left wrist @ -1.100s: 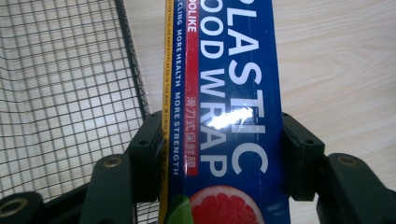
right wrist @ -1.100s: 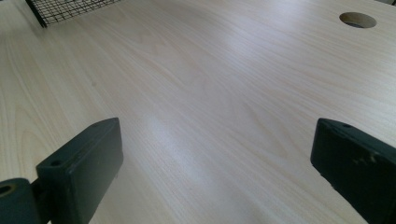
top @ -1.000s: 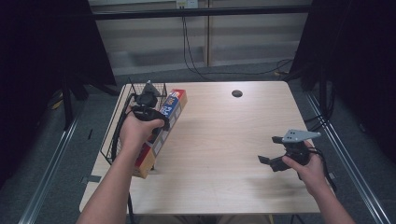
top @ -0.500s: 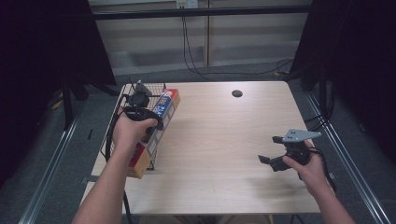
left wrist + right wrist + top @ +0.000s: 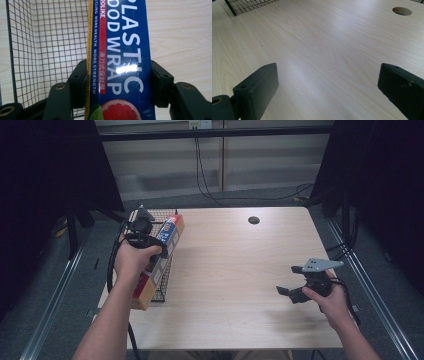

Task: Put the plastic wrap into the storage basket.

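Observation:
A long blue, red and yellow plastic food wrap box (image 5: 162,251) lies tilted over the right rim of a black wire basket (image 5: 161,215) at the table's left edge. My left gripper (image 5: 141,231) is shut on the box (image 5: 120,62), its black jaws pressed against both long sides, with the basket (image 5: 50,50) mesh to the left below. My right gripper (image 5: 292,286) hovers low over the table near the right front, open with nothing between its fingers (image 5: 257,87).
The light wooden table (image 5: 235,270) has a round cable hole (image 5: 254,220) at the back middle, also seen as the hole (image 5: 402,11) in the right gripper view. The basket's corner (image 5: 249,6) is far off. Black curtains flank the table.
My left gripper has carried the box a little to the left, farther over the basket. The right gripper has stayed in place.

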The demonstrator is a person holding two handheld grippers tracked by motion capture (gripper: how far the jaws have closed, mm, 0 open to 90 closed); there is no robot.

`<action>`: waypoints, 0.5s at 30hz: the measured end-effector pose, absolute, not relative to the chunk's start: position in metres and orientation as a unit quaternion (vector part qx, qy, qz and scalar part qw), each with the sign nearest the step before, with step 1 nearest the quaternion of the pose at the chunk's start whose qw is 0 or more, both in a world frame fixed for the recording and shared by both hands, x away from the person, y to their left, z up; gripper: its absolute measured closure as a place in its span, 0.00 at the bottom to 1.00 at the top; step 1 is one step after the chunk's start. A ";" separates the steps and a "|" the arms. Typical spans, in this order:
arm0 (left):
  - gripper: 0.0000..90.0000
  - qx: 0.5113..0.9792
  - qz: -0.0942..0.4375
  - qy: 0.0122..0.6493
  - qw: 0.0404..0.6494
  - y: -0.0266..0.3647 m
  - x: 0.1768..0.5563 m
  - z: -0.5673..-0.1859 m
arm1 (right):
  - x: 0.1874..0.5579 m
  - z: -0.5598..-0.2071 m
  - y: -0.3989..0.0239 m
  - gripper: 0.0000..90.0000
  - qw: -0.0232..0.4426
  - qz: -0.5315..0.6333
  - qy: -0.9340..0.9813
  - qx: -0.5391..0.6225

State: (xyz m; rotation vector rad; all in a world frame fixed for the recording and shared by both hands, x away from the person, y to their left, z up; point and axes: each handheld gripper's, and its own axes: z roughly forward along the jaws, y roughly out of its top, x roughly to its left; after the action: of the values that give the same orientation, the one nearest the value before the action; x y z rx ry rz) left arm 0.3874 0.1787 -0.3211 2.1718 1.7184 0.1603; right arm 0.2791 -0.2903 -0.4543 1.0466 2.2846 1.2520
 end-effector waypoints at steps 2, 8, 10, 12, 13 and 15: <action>0.48 0.767 0.055 0.613 0.183 0.181 0.388 -0.321 | 0.279 -0.454 -0.291 0.03 0.167 0.439 0.802 0.368; 0.48 0.760 0.052 0.622 0.182 0.185 0.387 -0.321 | 0.280 -0.455 -0.290 0.03 0.169 0.439 0.801 0.370; 0.48 0.762 0.050 0.621 0.178 0.188 0.387 -0.321 | 0.280 -0.455 -0.290 0.03 0.169 0.441 0.800 0.369; 0.48 0.762 0.054 0.621 0.178 0.190 0.387 -0.322 | 0.280 -0.455 -0.289 0.03 0.169 0.441 0.801 0.369; 0.48 0.759 0.056 0.623 0.178 0.191 0.387 -0.322 | 0.280 -0.455 -0.289 0.03 0.168 0.441 0.801 0.368; 0.48 0.757 0.057 0.626 0.176 0.193 0.387 -0.323 | 0.280 -0.455 -0.289 0.03 0.168 0.439 0.802 0.369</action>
State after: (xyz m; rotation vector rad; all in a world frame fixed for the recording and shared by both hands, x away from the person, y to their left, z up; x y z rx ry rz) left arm 0.3868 0.1933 -0.3228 2.1435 1.7738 0.1620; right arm 0.2799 -0.2888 -0.4553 1.0486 2.2808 1.2489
